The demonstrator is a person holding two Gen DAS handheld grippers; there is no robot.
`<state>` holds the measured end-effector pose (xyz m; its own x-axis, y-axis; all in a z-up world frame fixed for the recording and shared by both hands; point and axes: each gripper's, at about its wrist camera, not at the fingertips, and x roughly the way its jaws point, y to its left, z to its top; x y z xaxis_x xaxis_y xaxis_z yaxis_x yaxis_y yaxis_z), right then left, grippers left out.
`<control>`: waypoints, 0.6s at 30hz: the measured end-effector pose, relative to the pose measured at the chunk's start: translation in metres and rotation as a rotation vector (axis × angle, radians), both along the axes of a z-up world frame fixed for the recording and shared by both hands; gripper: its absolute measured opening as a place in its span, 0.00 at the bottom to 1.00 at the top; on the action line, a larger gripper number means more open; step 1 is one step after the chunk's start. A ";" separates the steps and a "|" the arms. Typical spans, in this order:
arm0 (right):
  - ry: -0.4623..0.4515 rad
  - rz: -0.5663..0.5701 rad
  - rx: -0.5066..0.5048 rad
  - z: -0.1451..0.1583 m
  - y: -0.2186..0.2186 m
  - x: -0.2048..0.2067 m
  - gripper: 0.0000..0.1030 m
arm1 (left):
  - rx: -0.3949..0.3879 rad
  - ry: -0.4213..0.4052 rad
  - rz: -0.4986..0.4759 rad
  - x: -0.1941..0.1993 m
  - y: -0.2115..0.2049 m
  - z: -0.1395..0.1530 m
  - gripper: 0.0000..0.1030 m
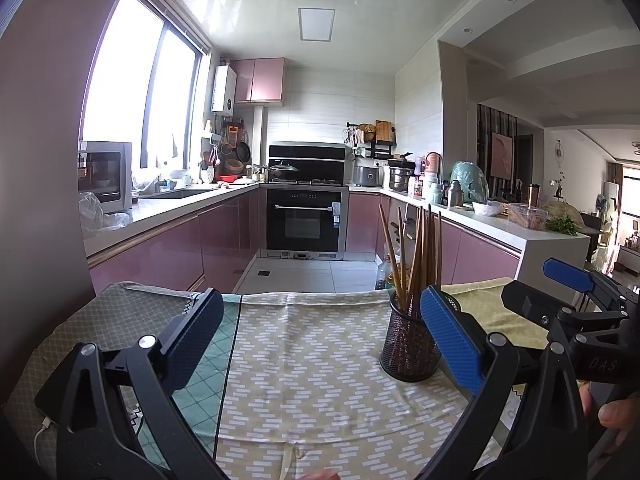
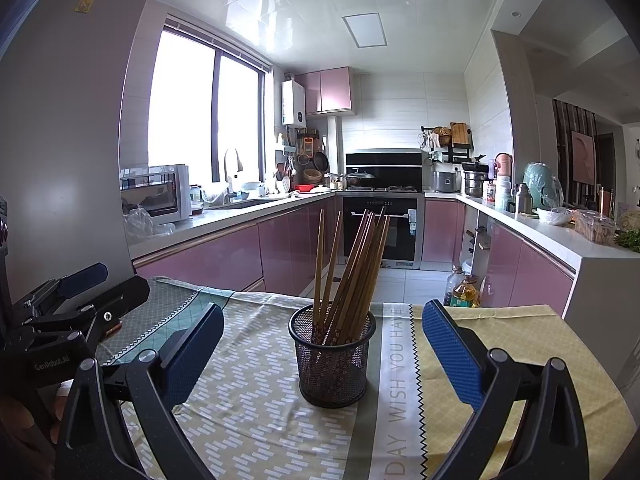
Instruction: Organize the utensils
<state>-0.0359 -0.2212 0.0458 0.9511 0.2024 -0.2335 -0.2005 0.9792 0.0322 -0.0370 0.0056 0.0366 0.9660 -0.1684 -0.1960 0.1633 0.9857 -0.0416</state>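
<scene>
A black mesh holder (image 2: 332, 356) stands on the cloth-covered table (image 2: 256, 400), with several brown wooden chopsticks (image 2: 352, 268) upright and leaning in it. My right gripper (image 2: 320, 352) is open and empty, its blue pads either side of the holder but short of it. In the left wrist view the holder (image 1: 410, 344) and chopsticks (image 1: 420, 248) sit right of centre. My left gripper (image 1: 320, 340) is open and empty over bare cloth, left of the holder. The right gripper also shows at the right edge of the left wrist view (image 1: 568, 284).
The table carries patterned yellow, white and teal cloths (image 1: 304, 368). A phone with a white cable (image 1: 44, 420) lies at the table's left edge. Beyond are pink kitchen cabinets (image 1: 172, 252), an oven (image 1: 304, 220), cluttered counters (image 1: 500, 216) and oil bottles (image 2: 464, 288) on the floor.
</scene>
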 end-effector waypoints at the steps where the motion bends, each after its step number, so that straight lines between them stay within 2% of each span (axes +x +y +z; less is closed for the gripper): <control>1: 0.000 0.000 0.000 0.000 0.001 0.000 0.93 | 0.000 0.001 -0.001 0.000 0.000 0.000 0.94; 18: 0.000 0.002 0.005 0.001 0.001 -0.001 0.93 | 0.002 0.002 0.000 0.000 -0.001 -0.001 0.94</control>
